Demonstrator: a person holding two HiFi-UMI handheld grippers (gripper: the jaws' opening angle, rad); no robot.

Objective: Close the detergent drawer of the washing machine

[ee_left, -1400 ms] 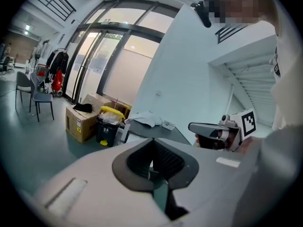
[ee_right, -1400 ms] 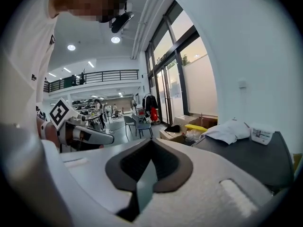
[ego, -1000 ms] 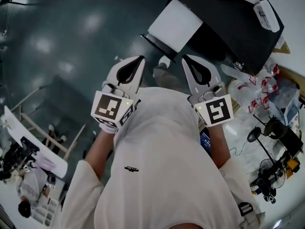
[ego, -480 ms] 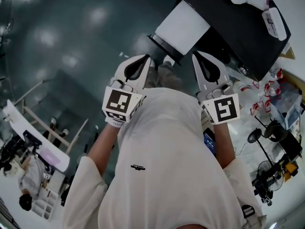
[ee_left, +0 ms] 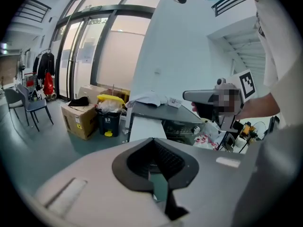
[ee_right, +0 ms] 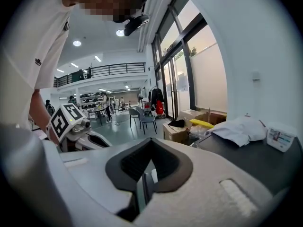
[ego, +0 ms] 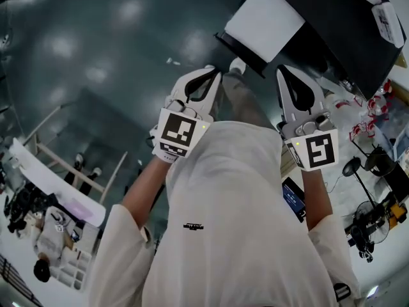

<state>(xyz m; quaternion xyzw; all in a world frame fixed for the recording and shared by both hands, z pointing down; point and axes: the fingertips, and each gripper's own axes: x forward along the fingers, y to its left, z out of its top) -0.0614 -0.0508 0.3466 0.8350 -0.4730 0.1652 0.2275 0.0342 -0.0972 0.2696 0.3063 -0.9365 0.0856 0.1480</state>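
Carries left gripper (ego: 211, 75) and right gripper (ego: 285, 75) side by side at chest height, aimed toward washer (ego: 265, 21). Shows both pinched shut, tip to tip, gripping nothing. Stands well apart from washer; touches nothing.

Finds washer ahead and to the right in head view: white front, dark top, with cloth (ee_left: 150, 98) heaped on it. Cannot make out drawer in any view, being too small and tucked near the top edge. Cannot tell how far out it sits.

Judging task as not yet begun; approach only.

Risks from here:
- Could push drawer off-centre with one closed tip and skew it, leaving it jammed half-in.
- Could slide off a smooth drawer face with so narrow a tip and strike the front beside it.
- Could shove too hard and bounce drawer back out, or too softly and leave it proud.
- Could misjudge reach, lacking clear sight of drawer from this stance; worth squaring up to the front first.
- Could snag cloth if coming in high.
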